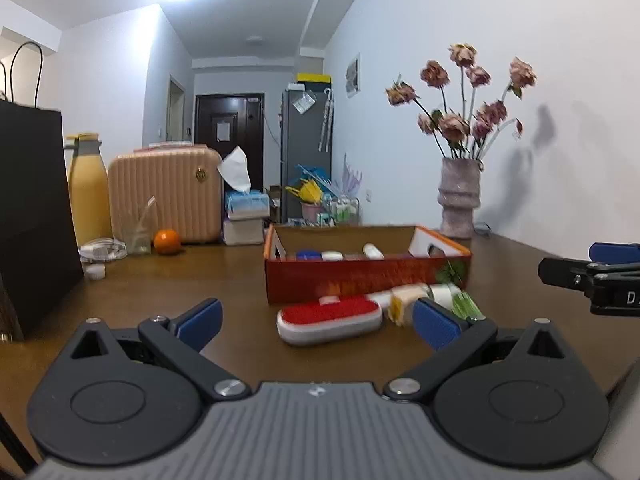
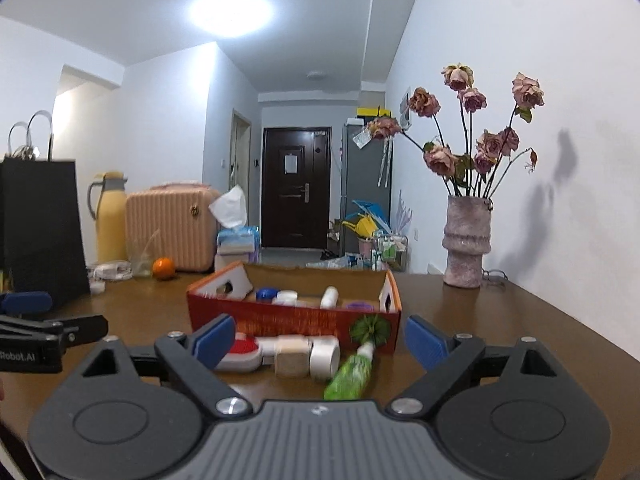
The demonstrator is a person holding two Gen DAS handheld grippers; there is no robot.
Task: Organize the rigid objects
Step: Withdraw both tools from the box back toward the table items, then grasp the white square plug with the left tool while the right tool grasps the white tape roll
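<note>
Left wrist view: left gripper (image 1: pixel 318 322) held with jaws spread wide, nothing gripped. Red-topped brush (image 1: pixel 330 319) seen lying on table (image 1: pixel 160 280), just before orange box (image 1: pixel 366 272).

Right wrist view: right gripper (image 2: pixel 320 338) likewise spread, unloaded. Green bottle (image 2: pixel 350 372), white roll (image 2: pixel 325 356), beige block (image 2: pixel 292 356) seen beside box front; small containers (image 2: pixel 304 296) seen inside.

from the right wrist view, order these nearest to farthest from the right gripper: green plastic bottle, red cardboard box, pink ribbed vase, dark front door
1. Green plastic bottle: lying on the table, just ahead of the right gripper.
2. Red cardboard box: open-topped, right behind the bottle.
3. Pink ribbed vase: holding dried roses, far right of the table by the wall.
4. Dark front door: end of the hallway, beyond the table.
</note>
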